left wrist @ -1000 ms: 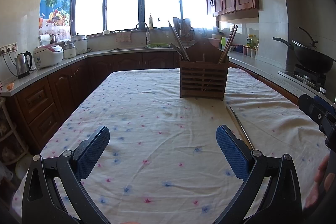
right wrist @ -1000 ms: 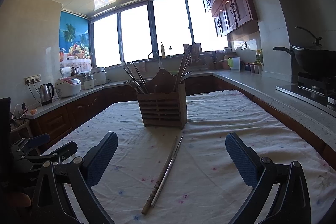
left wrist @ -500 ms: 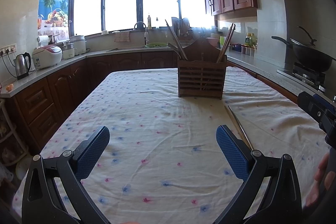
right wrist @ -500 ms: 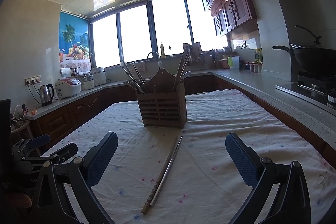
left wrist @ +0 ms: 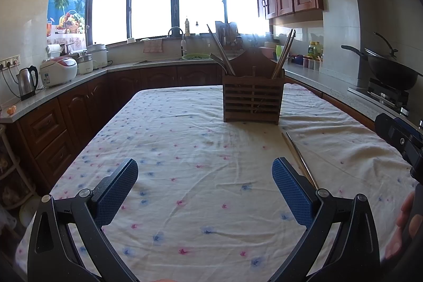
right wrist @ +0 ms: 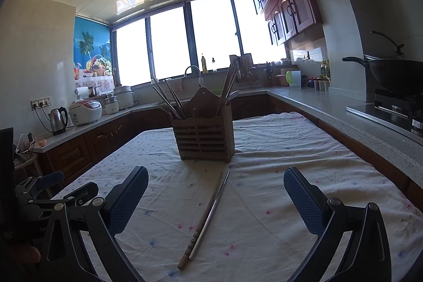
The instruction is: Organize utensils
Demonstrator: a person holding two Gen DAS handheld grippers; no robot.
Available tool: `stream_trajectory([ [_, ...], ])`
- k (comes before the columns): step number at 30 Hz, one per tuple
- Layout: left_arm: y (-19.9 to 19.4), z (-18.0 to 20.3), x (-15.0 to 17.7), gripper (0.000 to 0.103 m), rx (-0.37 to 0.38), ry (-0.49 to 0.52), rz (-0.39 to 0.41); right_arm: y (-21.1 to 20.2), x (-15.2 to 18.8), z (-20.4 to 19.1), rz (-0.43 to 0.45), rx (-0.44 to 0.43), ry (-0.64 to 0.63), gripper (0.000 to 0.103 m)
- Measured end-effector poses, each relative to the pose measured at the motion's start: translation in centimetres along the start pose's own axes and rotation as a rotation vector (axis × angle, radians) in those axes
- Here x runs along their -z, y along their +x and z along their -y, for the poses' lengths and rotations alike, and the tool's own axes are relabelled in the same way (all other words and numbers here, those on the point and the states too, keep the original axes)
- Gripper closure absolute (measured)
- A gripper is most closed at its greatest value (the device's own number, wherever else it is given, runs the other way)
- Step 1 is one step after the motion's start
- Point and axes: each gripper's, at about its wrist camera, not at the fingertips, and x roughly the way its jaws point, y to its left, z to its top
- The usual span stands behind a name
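A wooden slatted utensil holder (left wrist: 252,99) stands on the table, with chopsticks and utensils leaning out of both ends; it also shows in the right wrist view (right wrist: 205,135). A wooden chopstick and a metal chopstick (right wrist: 207,214) lie side by side on the cloth in front of the holder, between the right gripper's fingers and below them. They also show in the left wrist view (left wrist: 297,155), just right of that gripper. My left gripper (left wrist: 205,183) is open and empty above the cloth. My right gripper (right wrist: 215,192) is open and empty.
The table carries a white cloth with small flowers (left wrist: 185,149). Counters run around it: a kettle (left wrist: 26,82) and rice cooker (left wrist: 58,70) on the left, a sink (left wrist: 174,57) at the back, a wok on a stove (left wrist: 391,73) on the right.
Both views have shifted only slightly; the left gripper has drifted a little. Both grippers stay open and empty, and the chopsticks have not moved.
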Motion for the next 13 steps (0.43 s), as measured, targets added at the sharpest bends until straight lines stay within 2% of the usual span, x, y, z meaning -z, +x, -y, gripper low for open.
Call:
stream_trajectory([
  [13,-0.03,-0.04,-0.53,0.000,0.033,-0.011,-0.020,0.20,-0.26,0.16,-0.010,0.002,0.003,0.000],
])
